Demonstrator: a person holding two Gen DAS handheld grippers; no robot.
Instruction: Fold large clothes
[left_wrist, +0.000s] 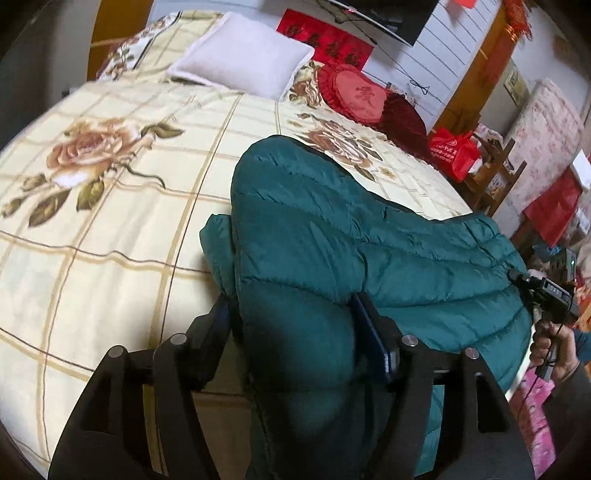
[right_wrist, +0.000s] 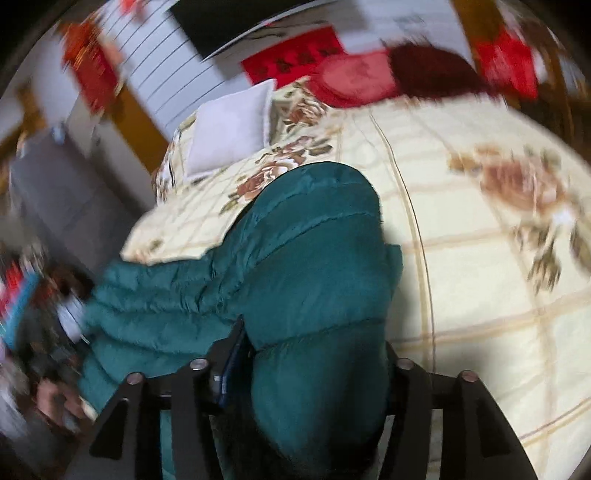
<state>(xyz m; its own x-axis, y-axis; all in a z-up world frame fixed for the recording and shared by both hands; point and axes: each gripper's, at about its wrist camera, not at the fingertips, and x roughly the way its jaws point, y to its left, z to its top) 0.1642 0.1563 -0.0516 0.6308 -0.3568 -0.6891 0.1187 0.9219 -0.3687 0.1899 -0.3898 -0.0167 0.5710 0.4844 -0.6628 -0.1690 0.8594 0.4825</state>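
A dark green quilted puffer jacket lies over the near edge of the bed, stretched between my two grippers. My left gripper is shut on a thick fold of the jacket near the bed's front edge. My right gripper is shut on another fold of the same jacket. In the left wrist view the right gripper shows at the far right, held by a hand at the jacket's other end. The right wrist view is motion-blurred.
The bed has a cream checked cover with rose prints. A white pillow and red cushions lie at its head. A red bag, wooden rack and clutter stand beside the bed on the right.
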